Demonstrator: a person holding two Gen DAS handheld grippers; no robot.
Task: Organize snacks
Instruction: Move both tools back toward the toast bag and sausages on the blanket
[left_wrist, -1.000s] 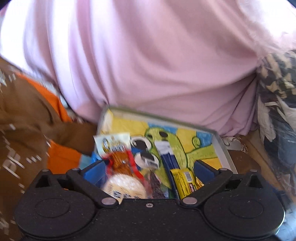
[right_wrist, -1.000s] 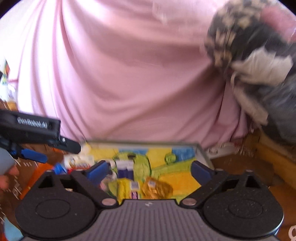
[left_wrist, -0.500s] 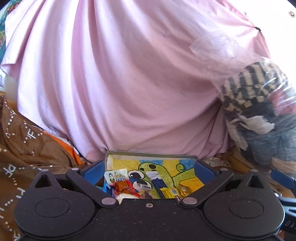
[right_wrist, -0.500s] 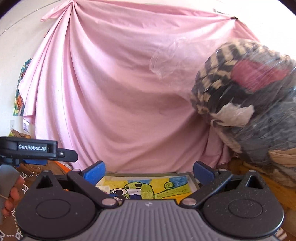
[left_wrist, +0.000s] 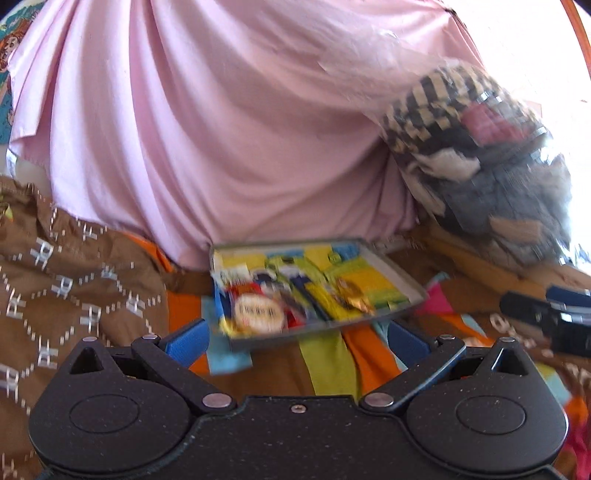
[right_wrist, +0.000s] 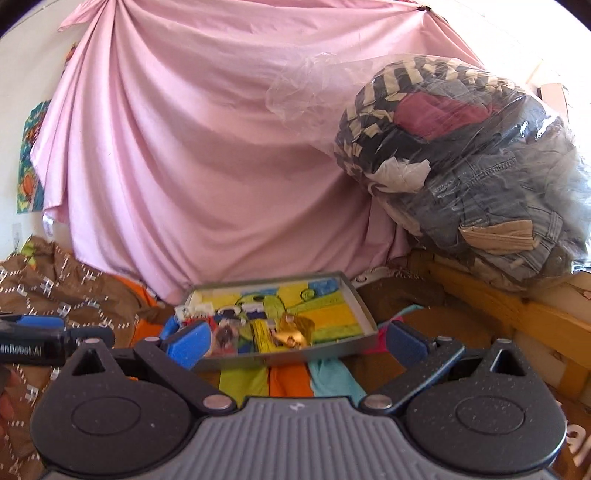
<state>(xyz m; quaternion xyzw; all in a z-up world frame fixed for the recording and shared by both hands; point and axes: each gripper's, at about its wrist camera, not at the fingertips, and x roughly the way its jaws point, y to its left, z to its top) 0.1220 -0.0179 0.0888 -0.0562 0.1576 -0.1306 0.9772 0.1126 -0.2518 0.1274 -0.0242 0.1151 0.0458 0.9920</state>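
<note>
1 draped pink cloth backdrop (right_wrist: 192, 147) hangs at 12 o'clock; 1 clear plastic bag of clothes (right_wrist: 461, 166) at 2. 1 shallow grey cartoon-printed tray (right_wrist: 360, 306) holding several snack packets (right_wrist: 258, 328) lies ahead of 2 empty, wide-spread grippers: left gripper (left_wrist: 295, 338), right gripper (right_wrist: 295, 341).

Both tools (left_wrist: 295, 338) (right_wrist: 295, 341) agape, empty.

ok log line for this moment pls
left gripper: open, empty | right gripper: open, empty | snacks: in tray | tray: on patterned cloth
</note>
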